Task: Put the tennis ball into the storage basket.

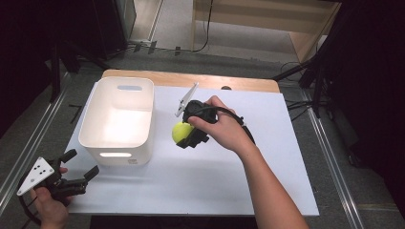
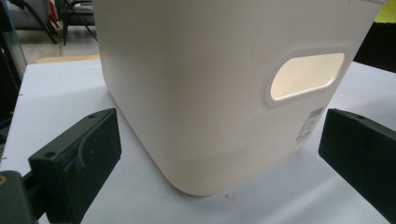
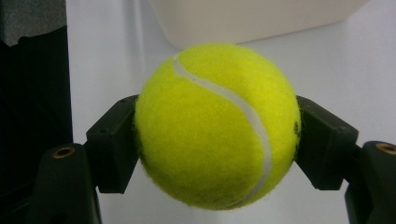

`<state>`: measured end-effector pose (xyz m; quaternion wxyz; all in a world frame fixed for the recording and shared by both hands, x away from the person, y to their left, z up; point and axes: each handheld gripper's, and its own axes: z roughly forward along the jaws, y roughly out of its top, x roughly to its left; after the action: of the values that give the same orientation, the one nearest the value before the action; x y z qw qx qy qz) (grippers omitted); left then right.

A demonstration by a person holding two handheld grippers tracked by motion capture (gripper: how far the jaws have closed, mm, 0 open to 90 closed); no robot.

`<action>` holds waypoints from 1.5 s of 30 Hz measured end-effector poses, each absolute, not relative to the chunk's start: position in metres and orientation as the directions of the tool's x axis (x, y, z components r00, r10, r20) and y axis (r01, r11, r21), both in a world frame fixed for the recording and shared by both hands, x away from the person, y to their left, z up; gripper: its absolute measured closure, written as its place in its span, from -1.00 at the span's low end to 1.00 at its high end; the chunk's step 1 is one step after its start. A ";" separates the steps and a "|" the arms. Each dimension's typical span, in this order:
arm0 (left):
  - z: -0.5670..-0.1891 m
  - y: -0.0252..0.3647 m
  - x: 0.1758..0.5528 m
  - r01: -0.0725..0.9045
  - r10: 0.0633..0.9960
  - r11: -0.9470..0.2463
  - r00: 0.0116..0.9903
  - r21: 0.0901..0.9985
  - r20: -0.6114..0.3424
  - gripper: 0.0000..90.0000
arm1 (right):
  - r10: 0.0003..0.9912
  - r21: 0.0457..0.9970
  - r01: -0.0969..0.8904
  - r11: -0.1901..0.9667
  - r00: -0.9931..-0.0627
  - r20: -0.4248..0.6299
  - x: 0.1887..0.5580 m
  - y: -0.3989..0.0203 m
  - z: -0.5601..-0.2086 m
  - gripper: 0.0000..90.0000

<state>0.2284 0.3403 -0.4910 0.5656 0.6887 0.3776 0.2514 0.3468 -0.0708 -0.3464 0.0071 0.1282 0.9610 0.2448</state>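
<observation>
- High view: a white table (image 1: 200, 186) seen from above, with a person's forearms coming in from the bottom edge.
- A white plastic bin (image 1: 118, 119) with cut-out handles stands on the left part of the table, open side up and looking empty.
- The right gripper (image 1: 185, 135), held in the person's right hand (image 1: 224, 129), sits just to the right of the bin, apart from its wall.
- Its jaws are clamped on a yellow tennis ball (image 1: 182, 132); in the right gripper view the ball (image 3: 217, 126) sits squarely between the two black pads (image 3: 116, 142), one pressing on each side, with the bin's base just beyond it.
- The ball appears lifted clear of the table, though the gap beneath it is hard to judge.
- The left gripper (image 1: 81, 169) rests at the near left corner of the table in the left hand (image 1: 47, 210), its jaws spread wide and holding nothing.
- In the left gripper view the bin's near corner (image 2: 224, 93) stands close ahead, between the open pads (image 2: 84, 158) but untouched by them.
- Step in hand, as a judgement: carrying the gripped ball toward the bin.
- The next move likely calls for raising the ball above the bin's rim, moving it leftward over the opening, then parting the jaws to drop it in.
</observation>
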 end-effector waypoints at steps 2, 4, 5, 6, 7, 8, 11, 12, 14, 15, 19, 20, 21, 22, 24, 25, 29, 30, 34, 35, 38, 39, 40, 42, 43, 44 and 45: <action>-0.491 0.341 0.228 0.235 0.804 -0.075 0.589 0.969 -0.081 -1.00 | 0.247 0.474 0.242 0.847 -0.968 0.052 0.347 -0.068 -0.345 -0.48; -0.491 0.341 0.228 0.235 0.803 -0.074 0.590 0.969 -0.082 -1.00 | 0.247 0.473 0.239 0.848 -0.968 0.047 0.348 -0.065 -0.344 -0.48; -0.491 0.341 0.228 0.235 0.803 -0.074 0.590 0.969 -0.082 -1.00 | 0.244 0.471 0.238 0.850 -0.969 0.050 0.348 -0.064 -0.344 -0.48; -0.491 0.341 0.228 0.235 0.803 -0.072 0.590 0.969 -0.084 -1.00 | 0.241 0.471 0.236 0.850 -0.969 0.049 0.348 -0.062 -0.343 -0.48; -0.491 0.341 0.228 0.235 0.803 -0.072 0.590 0.969 -0.084 -1.00 | 0.241 0.469 0.235 0.851 -0.969 0.049 0.349 -0.061 -0.343 -0.48; -0.491 0.341 0.228 0.235 0.803 -0.071 0.590 0.969 -0.084 -1.00 | 0.239 0.472 0.234 0.850 -0.970 0.051 0.349 -0.060 -0.343 -0.48; -0.491 0.341 0.228 0.235 0.803 -0.071 0.590 0.969 -0.085 -1.00 | 0.240 0.472 0.234 0.850 -0.970 0.049 0.350 -0.057 -0.343 -0.48; -0.491 0.341 0.228 0.235 0.803 -0.070 0.590 0.969 -0.085 -1.00 | 0.234 0.469 0.228 0.853 -0.971 0.046 0.350 -0.056 -0.342 -0.48; -0.491 0.341 0.228 0.235 0.803 -0.071 0.590 0.969 -0.085 -1.00 | 0.237 0.472 0.231 0.851 -0.970 0.049 0.350 -0.054 -0.341 -0.48; -0.491 0.341 0.228 0.235 0.803 -0.071 0.590 0.969 -0.085 -1.00 | 0.235 0.471 0.230 0.851 -0.971 0.049 0.351 -0.053 -0.341 -0.48; -0.491 0.341 0.228 0.235 0.802 -0.072 0.591 0.969 -0.084 -1.00 | 0.230 0.473 0.225 0.852 -0.972 0.049 0.352 -0.050 -0.339 -0.48; -0.491 0.341 0.228 0.235 0.802 -0.072 0.591 0.969 -0.084 -1.00 | 0.228 0.468 0.224 0.855 -0.972 0.049 0.352 -0.049 -0.339 -0.48; -0.491 0.341 0.228 0.235 0.802 -0.072 0.591 0.969 -0.083 -1.00 | 0.226 0.473 0.222 0.853 -0.973 0.049 0.353 -0.048 -0.339 -0.48; -0.491 0.341 0.228 0.236 0.803 -0.072 0.591 0.969 -0.084 -1.00 | 0.227 0.468 0.225 0.855 -0.972 0.052 0.354 -0.047 -0.339 -0.48; -0.491 0.340 0.229 0.235 0.803 -0.073 0.590 0.969 -0.083 -1.00 | 0.226 0.465 0.223 0.857 -0.973 0.049 0.355 -0.044 -0.339 -0.48; -0.491 0.340 0.229 0.234 0.802 -0.074 0.591 0.969 -0.082 -1.00 | 0.221 0.464 0.219 0.859 -0.974 0.050 0.356 -0.043 -0.338 -0.48; -0.491 0.341 0.228 0.236 0.802 -0.072 0.591 0.969 -0.084 -1.00 | 0.216 0.466 0.215 0.858 -0.975 0.053 0.357 -0.038 -0.337 -0.48; -0.491 0.341 0.228 0.236 0.802 -0.073 0.591 0.969 -0.083 -1.00 | 0.210 0.470 0.211 0.857 -0.976 0.055 0.358 -0.037 -0.336 -0.48; -0.491 0.340 0.229 0.235 0.802 -0.074 0.591 0.969 -0.082 -1.00 | 0.209 0.469 0.209 0.858 -0.976 0.052 0.360 -0.035 -0.334 -0.48; -0.491 0.340 0.229 0.235 0.802 -0.073 0.592 0.969 -0.083 -1.00 | 0.214 0.469 0.213 0.857 -0.975 0.053 0.360 -0.035 -0.334 -0.48; -0.491 0.341 0.229 0.235 0.802 -0.073 0.591 0.969 -0.083 -1.00 | 0.212 0.471 0.213 0.856 -0.976 0.055 0.362 -0.033 -0.333 -0.48; -0.491 0.340 0.229 0.236 0.802 -0.072 0.591 0.969 -0.084 -1.00 | 0.212 0.466 0.214 0.859 -0.976 0.056 0.362 -0.033 -0.333 -0.48; -0.491 0.340 0.229 0.235 0.802 -0.074 0.592 0.969 -0.082 -1.00 | 0.215 0.467 0.216 0.857 -0.975 0.055 0.363 -0.032 -0.333 -0.48; -0.491 0.340 0.229 0.235 0.802 -0.075 0.592 0.969 -0.081 -1.00 | 0.209 0.468 0.211 0.858 -0.976 0.056 0.363 -0.030 -0.332 -0.48; -0.491 0.340 0.229 0.235 0.802 -0.075 0.592 0.969 -0.081 -1.00 | 0.206 0.470 0.207 0.858 -0.977 0.054 0.364 -0.029 -0.332 -0.48; -0.491 0.340 0.229 0.235 0.802 -0.075 0.592 0.969 -0.082 -1.00 | 0.208 0.469 0.209 0.858 -0.977 0.055 0.364 -0.028 -0.331 -0.48; -0.491 0.340 0.229 0.235 0.802 -0.073 0.592 0.969 -0.083 -1.00 | 0.202 0.470 0.205 0.859 -0.978 0.058 0.364 -0.027 -0.331 -0.48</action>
<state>0.2286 0.3403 -0.4910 0.5673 0.6886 0.3764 0.2496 0.3642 -0.0273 -0.3314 -0.0031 0.1056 0.9640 0.2439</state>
